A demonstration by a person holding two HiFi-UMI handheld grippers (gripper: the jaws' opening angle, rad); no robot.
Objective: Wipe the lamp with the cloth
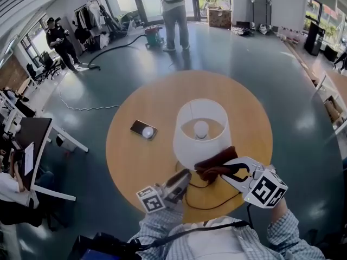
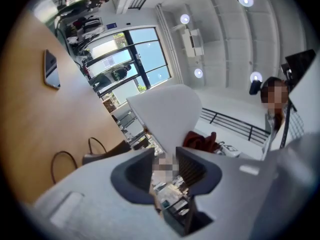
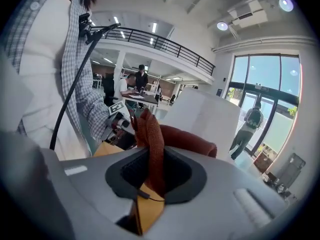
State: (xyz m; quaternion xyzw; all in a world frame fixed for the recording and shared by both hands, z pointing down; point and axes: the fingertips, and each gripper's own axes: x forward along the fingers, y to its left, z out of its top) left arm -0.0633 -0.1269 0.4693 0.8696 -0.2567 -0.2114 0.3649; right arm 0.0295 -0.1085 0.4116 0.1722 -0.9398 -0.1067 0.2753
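Note:
A white lamp shade (image 1: 200, 140) with a round bulb (image 1: 201, 128) inside stands in the middle of the round wooden table (image 1: 135, 161). My right gripper (image 1: 230, 169) is shut on a dark red cloth (image 1: 217, 167), which lies against the near side of the shade. In the right gripper view the cloth (image 3: 155, 144) runs up between the jaws of the right gripper (image 3: 155, 171), with the shade (image 3: 205, 116) just behind. My left gripper (image 1: 184, 176) reaches to the shade's lower near edge. Its jaws stand apart in the left gripper view (image 2: 167, 166), the shade (image 2: 167, 114) rising right beyond them.
A phone (image 1: 143, 129) lies on the table left of the lamp. The lamp's dark cable (image 1: 211, 202) loops on the near part of the table. A person (image 1: 174, 15) stands on the floor beyond, and desks (image 1: 32, 140) stand at the left.

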